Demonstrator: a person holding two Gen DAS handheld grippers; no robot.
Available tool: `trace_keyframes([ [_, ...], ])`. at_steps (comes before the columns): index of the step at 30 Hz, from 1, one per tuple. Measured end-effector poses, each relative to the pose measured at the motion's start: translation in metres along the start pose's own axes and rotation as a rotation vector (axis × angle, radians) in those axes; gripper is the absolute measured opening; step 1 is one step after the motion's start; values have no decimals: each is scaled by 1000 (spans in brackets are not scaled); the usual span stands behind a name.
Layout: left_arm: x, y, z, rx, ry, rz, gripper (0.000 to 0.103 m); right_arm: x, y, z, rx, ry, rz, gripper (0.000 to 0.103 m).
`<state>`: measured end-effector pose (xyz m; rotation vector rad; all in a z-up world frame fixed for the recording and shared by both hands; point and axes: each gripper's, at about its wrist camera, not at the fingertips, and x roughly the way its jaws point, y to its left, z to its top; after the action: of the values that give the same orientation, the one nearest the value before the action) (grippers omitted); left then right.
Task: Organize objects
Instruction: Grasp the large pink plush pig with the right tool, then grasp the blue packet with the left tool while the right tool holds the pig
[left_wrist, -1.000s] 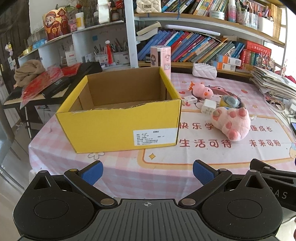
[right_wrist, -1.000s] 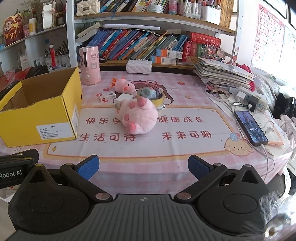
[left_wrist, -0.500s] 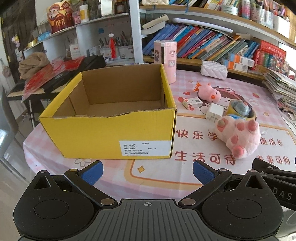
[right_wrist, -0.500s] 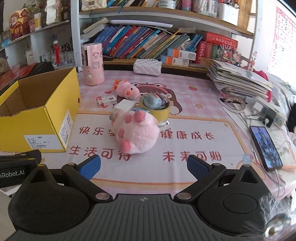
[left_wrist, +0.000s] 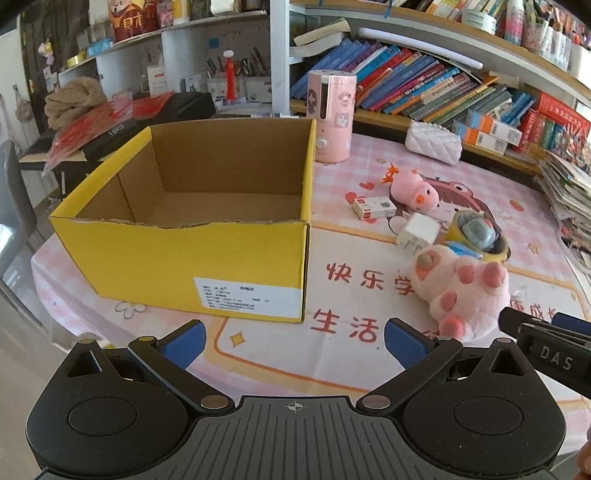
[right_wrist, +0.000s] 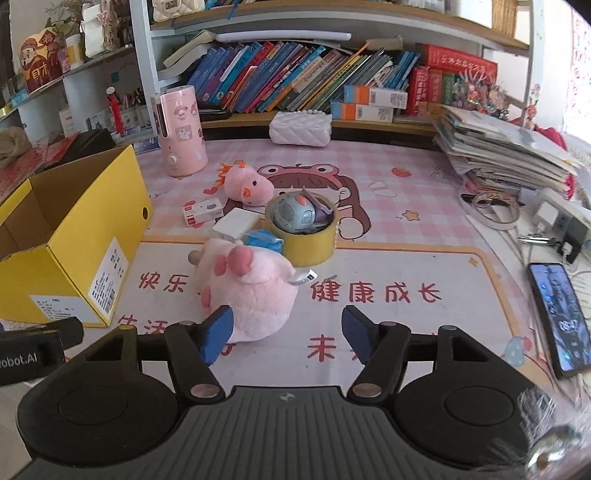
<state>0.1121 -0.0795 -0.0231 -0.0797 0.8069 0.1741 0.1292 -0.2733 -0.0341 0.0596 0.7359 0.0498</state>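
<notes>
An open yellow cardboard box (left_wrist: 177, 258) stands empty on the left of the table; it also shows in the right wrist view (right_wrist: 66, 236). A big pink plush (right_wrist: 247, 291) lies right in front of my open right gripper (right_wrist: 288, 338), its near end between the fingertips. Behind it are a yellow tape roll (right_wrist: 306, 240) holding a grey toy, a white block (right_wrist: 236, 223), a small red-white box (right_wrist: 203, 212) and a small pink plush (right_wrist: 247, 184). My left gripper (left_wrist: 293, 343) is open and empty before the box, with the big plush (left_wrist: 461, 291) to its right.
A pink cylinder appliance (right_wrist: 181, 134) and a white quilted pouch (right_wrist: 299, 123) stand at the back. A stack of papers (right_wrist: 498, 147), cables and a phone (right_wrist: 557, 314) lie on the right. Bookshelves rise behind the table.
Both grippers have moved forward over the table. The box and the big pink plush now look closer, and the plush reaches between my right fingertips.
</notes>
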Motion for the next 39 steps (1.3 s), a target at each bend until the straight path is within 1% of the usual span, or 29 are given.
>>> trace_keyframes([
  [1, 1, -1, 1, -4, -1, 10, 103, 3, -1, 2, -6, 1, 15, 65],
  [3, 2, -3, 3, -19, 0, 33, 103, 9, 0, 6, -26, 5, 35, 72],
  [4, 4, -2, 3, -28, 2, 44, 103, 12, 0, 8, -36, 7, 43, 77],
  [7, 8, 0, 4, -57, 16, 80, 103, 25, 2, 15, -60, 22, 68, 84],
  [13, 8, 8, 0, -101, 24, 130, 103, 61, 7, 23, -96, 83, 93, 89],
  [14, 9, 9, -1, -104, 27, 135, 103, 67, 8, 25, -97, 93, 103, 91],
  [16, 9, 9, -2, -108, 37, 140, 103, 75, 12, 26, -108, 105, 128, 91],
  [18, 9, 10, -2, -114, 45, 138, 103, 81, 17, 27, -134, 119, 154, 89],
  [19, 9, 9, -2, -115, 46, 134, 103, 83, 18, 28, -146, 130, 174, 82],
  [20, 9, 9, -2, -115, 46, 130, 103, 83, 18, 28, -153, 142, 202, 66],
  [21, 9, 7, -1, -114, 43, 126, 103, 82, 19, 29, -159, 149, 221, 64],
  [23, 9, 3, 0, -105, 38, 111, 103, 75, 17, 33, -162, 148, 251, 58],
  [25, 9, -3, 1, -85, 30, 87, 103, 64, 9, 39, -128, 142, 287, 56],
  [26, 10, -7, 1, -72, 26, 74, 103, 55, 3, 42, -108, 119, 297, 56],
  [27, 11, -12, 2, -59, 23, 58, 103, 44, -3, 45, -97, 78, 296, 56],
  [30, 16, -29, 5, -24, 16, 2, 103, 21, -18, 51, -91, -44, 235, 56],
  [32, 18, -43, 9, 3, 8, -40, 103, 16, -29, 54, -68, -88, 179, 57],
  [35, 24, -63, 13, 45, -4, -95, 103, 14, -49, 57, -30, -107, 115, 57],
  [37, 31, -73, 16, 56, 10, -117, 102, 15, -60, 55, -17, -100, 86, 57],
  [39, 40, -81, 19, 51, 31, -142, 99, 18, -69, 53, -10, -84, 65, 57],
])
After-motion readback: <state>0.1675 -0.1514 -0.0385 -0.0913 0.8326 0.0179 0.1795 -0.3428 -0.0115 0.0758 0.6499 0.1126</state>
